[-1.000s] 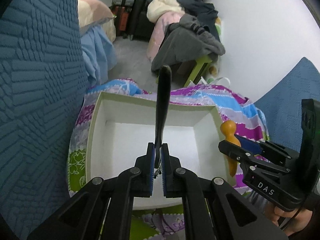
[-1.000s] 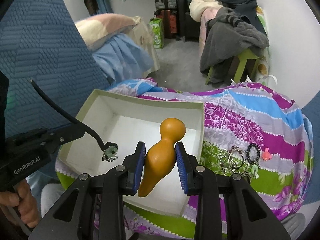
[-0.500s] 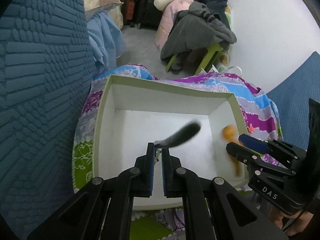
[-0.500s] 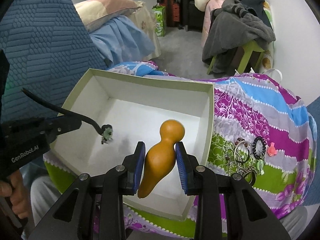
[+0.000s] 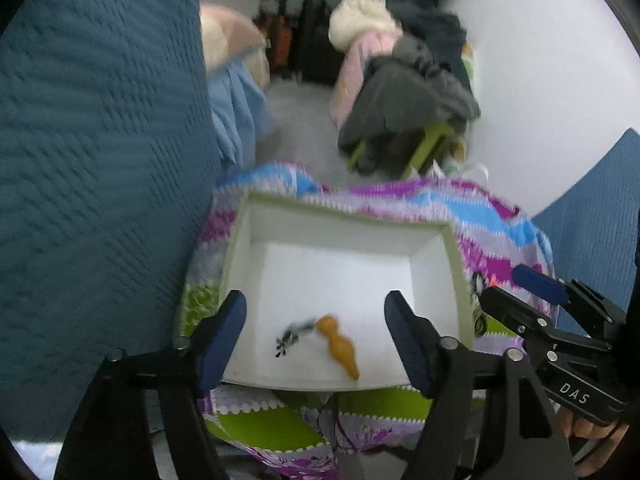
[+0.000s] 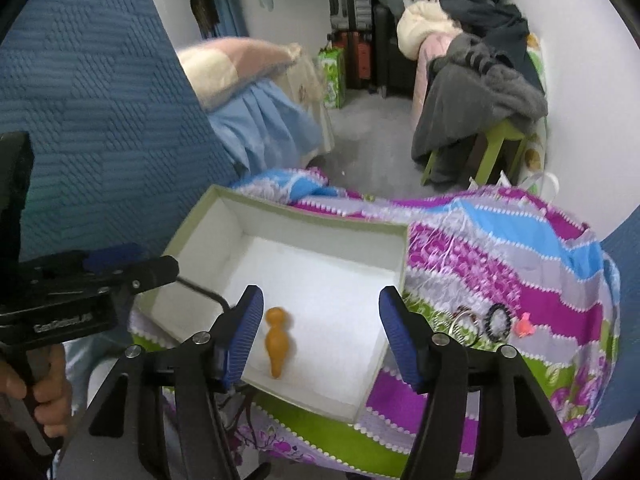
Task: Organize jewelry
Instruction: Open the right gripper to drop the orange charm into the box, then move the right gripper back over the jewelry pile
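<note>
Gourd-shaped orange piece (image 6: 277,342): one, lying in the white box (image 6: 320,224) on my patterned cloth (image 6: 500,256), bulb end pointing away, below my right gripper (image 6: 321,336), whose fingers have just parted; beside it one black hairpin (image 5: 294,332), under my left gripper (image 5: 316,338), fingers likewise apart. Beyond, several rings (image 6: 464,322).

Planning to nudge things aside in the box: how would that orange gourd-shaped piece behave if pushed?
The orange gourd-shaped piece lies on its side on the white box floor, so its rounded body would probably roll or pivot. It looks rigid and smooth, likely slippery. Its tapered end may make it curve round.
</note>
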Available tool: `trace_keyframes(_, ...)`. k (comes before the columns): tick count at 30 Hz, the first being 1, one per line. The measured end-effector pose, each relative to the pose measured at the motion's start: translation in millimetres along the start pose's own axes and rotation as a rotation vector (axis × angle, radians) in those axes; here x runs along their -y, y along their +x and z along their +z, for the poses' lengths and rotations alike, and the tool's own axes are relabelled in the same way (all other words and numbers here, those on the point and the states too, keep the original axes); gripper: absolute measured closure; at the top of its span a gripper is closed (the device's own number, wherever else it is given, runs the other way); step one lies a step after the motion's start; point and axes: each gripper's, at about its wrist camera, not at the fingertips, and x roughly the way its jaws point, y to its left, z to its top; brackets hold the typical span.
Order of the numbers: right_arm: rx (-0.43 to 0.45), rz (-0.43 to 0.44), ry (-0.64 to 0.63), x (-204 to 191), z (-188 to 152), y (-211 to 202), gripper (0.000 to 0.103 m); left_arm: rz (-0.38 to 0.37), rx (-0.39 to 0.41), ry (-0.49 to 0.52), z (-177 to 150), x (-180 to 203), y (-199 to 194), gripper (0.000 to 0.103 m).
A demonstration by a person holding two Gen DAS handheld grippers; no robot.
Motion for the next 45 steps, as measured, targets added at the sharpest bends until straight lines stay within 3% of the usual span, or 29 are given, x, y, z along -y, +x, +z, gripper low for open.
trace_keyframes(14,0.217,-0.006,-0.028,21,10,-115,0.041,0.022,0.243,0.023,4,57,-119,0.031)
trace_keyframes(22,0.288,-0.036,-0.013,48,-9,-159,0.041,0.007,0.335,0.064,-11,105,-158,0.031)
trace_keyframes(31,0.314,-0.067,-0.004,80,-39,-187,0.041,-0.026,0.390,0.071,-40,150,-168,0.031)
trace_keyframes(45,0.294,-0.115,0.055,130,-101,-173,0.041,-0.072,0.359,0.080,-83,184,-125,0.031)
